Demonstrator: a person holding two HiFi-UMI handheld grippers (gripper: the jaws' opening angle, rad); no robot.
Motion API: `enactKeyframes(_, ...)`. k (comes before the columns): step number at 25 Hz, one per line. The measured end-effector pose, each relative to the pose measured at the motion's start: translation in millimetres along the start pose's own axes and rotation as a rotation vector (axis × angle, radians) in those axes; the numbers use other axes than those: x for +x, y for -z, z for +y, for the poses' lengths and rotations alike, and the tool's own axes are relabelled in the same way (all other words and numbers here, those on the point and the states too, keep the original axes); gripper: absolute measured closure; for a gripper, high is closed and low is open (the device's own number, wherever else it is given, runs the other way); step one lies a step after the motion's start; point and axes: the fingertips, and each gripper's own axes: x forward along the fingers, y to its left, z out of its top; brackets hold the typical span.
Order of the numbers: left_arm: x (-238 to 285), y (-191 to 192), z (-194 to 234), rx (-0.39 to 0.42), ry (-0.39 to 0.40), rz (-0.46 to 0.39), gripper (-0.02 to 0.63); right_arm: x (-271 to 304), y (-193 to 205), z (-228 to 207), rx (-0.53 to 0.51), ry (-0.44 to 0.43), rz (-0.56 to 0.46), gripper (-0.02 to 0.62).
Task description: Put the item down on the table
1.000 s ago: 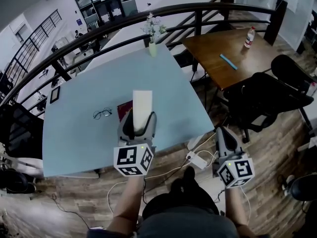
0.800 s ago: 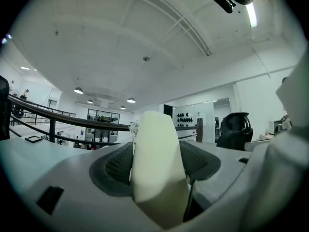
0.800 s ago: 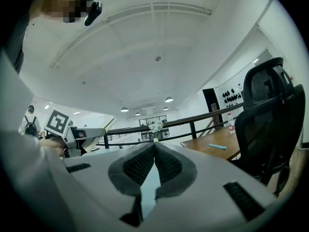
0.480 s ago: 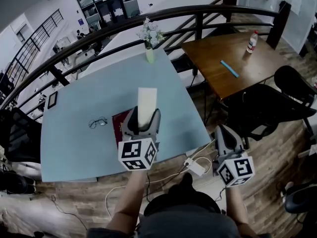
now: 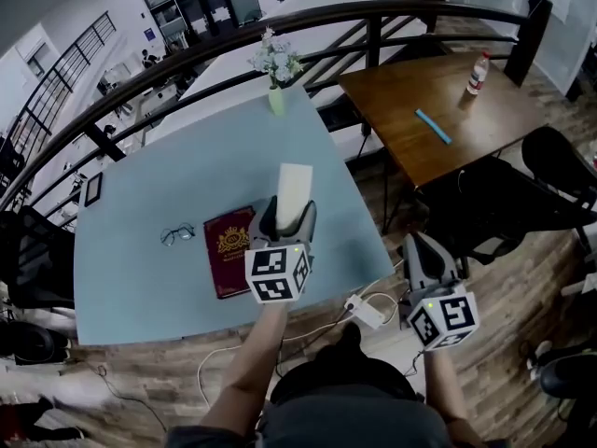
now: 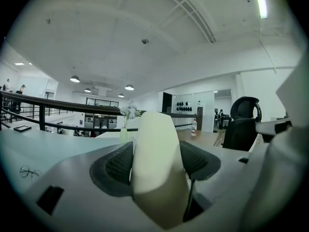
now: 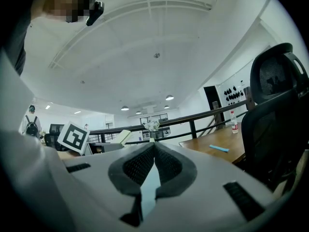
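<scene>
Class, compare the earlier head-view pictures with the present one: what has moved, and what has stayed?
The left gripper has shifted right, off the red book, which now shows almost whole on the table. It still clamps the cream block; nothing was let go. The glasses, the book and the shut, empty right gripper stayed as they were.

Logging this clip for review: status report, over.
Left gripper shut on pale block, above blue table. Right gripper shut, empty. Red book, glasses on table, left of block.
</scene>
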Motion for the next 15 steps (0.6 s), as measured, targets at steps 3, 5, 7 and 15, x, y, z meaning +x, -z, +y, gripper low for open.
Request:
enactKeyframes(3,14.4,22.5,0.8,-0.019,-0.007,0.055,0.298,2.0,2.5,-4.4,0.007,0.005,0.009,0.592)
enactKeyframes(5,22.9,38.8,1.4,-0.015,-0.011,0.096,0.298,2.6,3.9,-7.0,0.008,0.007,0.014,0.592)
enactKeyframes(7,31.0,55.0,1.0,-0.011,-0.013,0.135,0.298,2.1,5.0,-10.2,0.008,0.012,0.018,0.592)
enactKeyframes(15,58.8,111.1,-5.2,0.025,-0.016,0.280,0.298,-2.9,7.3,-21.2,0.010,0.040,0.028,0.592)
